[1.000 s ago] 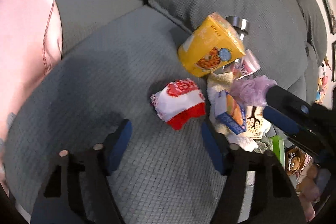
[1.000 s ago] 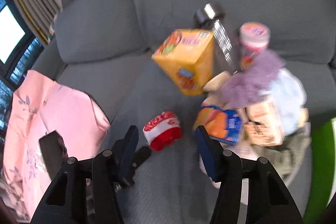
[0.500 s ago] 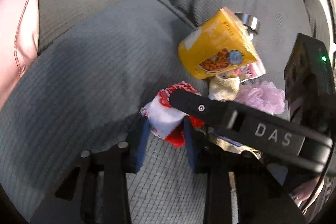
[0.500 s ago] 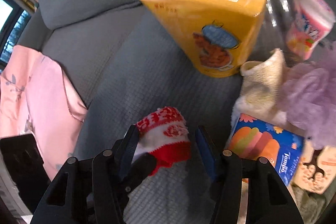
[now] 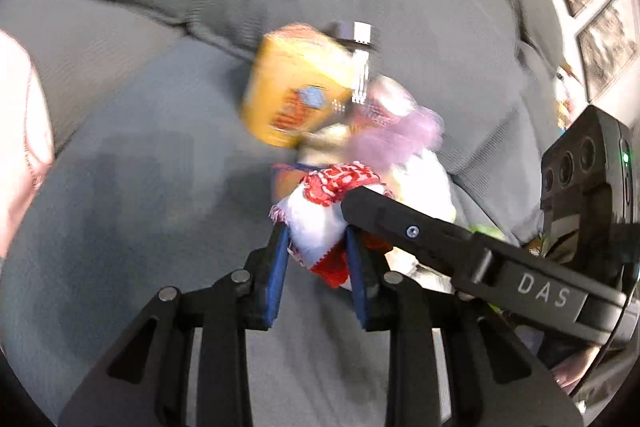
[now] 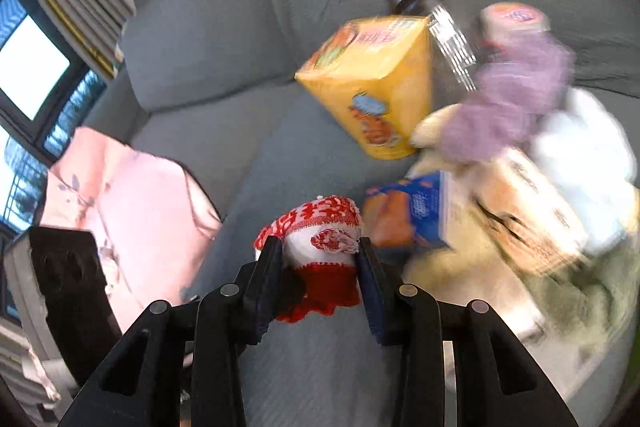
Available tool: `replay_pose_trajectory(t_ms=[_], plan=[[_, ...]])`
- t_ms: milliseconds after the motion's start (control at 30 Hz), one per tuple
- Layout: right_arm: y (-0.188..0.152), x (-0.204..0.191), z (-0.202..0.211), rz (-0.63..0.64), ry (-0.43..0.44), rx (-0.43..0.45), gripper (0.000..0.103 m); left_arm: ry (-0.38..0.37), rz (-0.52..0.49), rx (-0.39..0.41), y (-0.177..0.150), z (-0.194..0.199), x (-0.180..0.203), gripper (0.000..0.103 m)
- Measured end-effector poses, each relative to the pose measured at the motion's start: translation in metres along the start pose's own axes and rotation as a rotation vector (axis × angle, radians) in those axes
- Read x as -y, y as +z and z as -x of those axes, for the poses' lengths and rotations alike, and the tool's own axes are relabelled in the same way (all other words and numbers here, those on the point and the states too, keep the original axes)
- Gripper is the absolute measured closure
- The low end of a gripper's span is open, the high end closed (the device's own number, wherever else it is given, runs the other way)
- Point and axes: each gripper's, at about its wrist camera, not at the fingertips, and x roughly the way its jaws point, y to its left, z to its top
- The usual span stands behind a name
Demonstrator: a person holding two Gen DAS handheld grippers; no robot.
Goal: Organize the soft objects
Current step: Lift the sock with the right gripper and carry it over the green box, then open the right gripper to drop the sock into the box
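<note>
A red-and-white knitted sock (image 5: 320, 215) is gripped from two sides above the grey sofa seat (image 5: 160, 187). My left gripper (image 5: 316, 251) is shut on it, blue pads pressing both flanks. My right gripper (image 6: 320, 255) is shut on the same sock (image 6: 320, 247), and its black finger (image 5: 440, 239) crosses the left wrist view from the right. A purple bath pouf (image 6: 516, 99) and a cream cloth (image 6: 432, 123) lie in the pile behind.
A pile lies at the seat back: a yellow carton (image 6: 380, 79), a steel-capped clear bottle (image 6: 432, 7), a pink-lidded cup (image 6: 512, 19), a blue tissue pack (image 6: 412, 215), white and green cloths. A pink floral fabric (image 6: 120, 195) lies on the left.
Both grippers closed on the sock and lifted it off the seat. The views pulled back from the pile and are blurred by motion.
</note>
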Motion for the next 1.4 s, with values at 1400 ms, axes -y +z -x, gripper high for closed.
replay_pose_trajectory(t_ms=[1400], plan=[[-0.124,0.232,0.219,-0.571,-0.45,0.395,0.062,-0.312,-0.55,-0.326,-0.113,-0.155,0.283,0.073]])
